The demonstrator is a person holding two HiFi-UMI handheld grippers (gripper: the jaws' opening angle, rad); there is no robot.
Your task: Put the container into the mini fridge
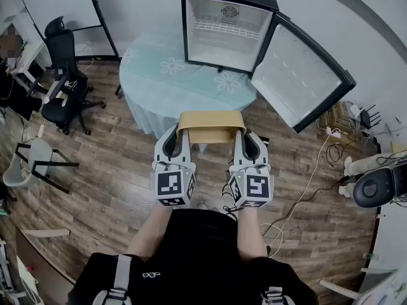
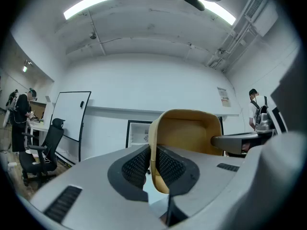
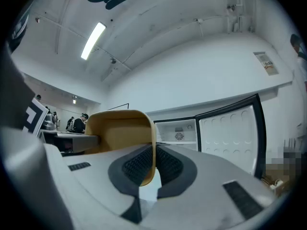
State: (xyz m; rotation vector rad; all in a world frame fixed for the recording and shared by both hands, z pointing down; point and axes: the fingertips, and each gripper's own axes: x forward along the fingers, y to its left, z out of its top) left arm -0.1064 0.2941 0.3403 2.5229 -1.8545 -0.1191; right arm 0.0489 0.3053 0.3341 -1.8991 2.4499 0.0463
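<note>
As left gripper (image 1: 180, 136) and right gripper (image 1: 242, 137) pinch container (image 1: 211, 123), its underside unseen

You stand on a wood-plank floor (image 1: 114, 170). Beyond the far left edge of the counter (image 1: 159, 88) you see a whiteboard (image 1: 57, 8) and a black office chair (image 1: 62, 53); tube lights (image 2: 89, 3) shine overhead.

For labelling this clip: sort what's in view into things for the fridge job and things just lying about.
For the job: tan container, clamped by left gripper and right gripper; mini fridge, its door open; table under it.

Lying about: black office chair; whiteboard; floor cables; grey chair.
</note>
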